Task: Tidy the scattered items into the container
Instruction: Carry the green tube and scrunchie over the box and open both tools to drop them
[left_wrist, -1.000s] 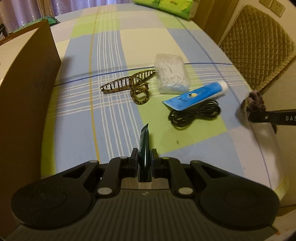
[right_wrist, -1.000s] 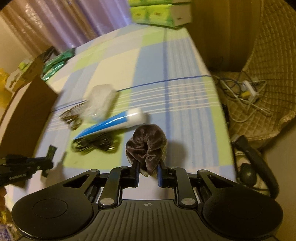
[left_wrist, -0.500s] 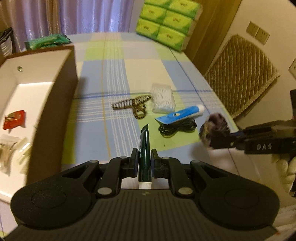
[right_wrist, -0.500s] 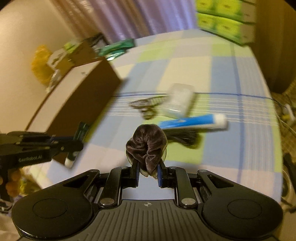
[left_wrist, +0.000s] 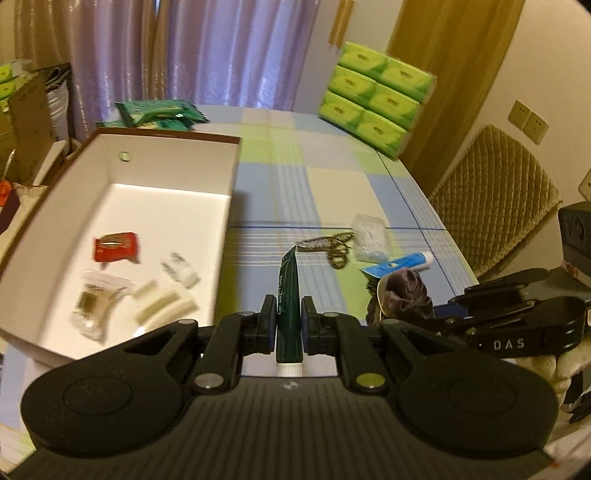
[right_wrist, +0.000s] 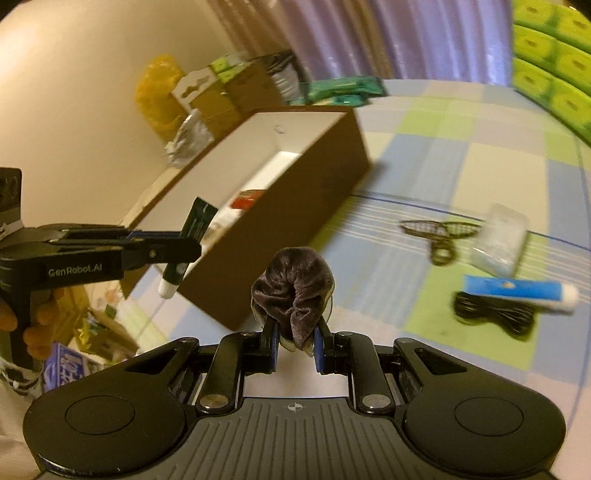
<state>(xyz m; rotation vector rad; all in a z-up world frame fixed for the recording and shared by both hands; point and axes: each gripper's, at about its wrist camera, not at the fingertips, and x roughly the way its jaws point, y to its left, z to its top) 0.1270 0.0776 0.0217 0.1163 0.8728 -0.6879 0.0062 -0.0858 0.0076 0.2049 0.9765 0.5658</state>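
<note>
Stacked green tissue packs (left_wrist: 375, 103) at the far right edge of the checked tablecloth (left_wrist: 332, 177); green packets (left_wrist: 159, 112) at its far left edge. Purple curtains (left_wrist: 207, 51) behind; quilted chair back (left_wrist: 495, 192) and wall sockets (left_wrist: 528, 122) at right.

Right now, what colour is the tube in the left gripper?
Dark green tube with a white cap, clearest in the left wrist view.

White "DAS" stood on the black right tongs (left_wrist: 373, 317) arm; "GenRobot.AI" stood on the black left tongs (right_wrist: 184, 247) body. Dark green tube (left_wrist: 289, 295) lettering was unreadable.
</note>
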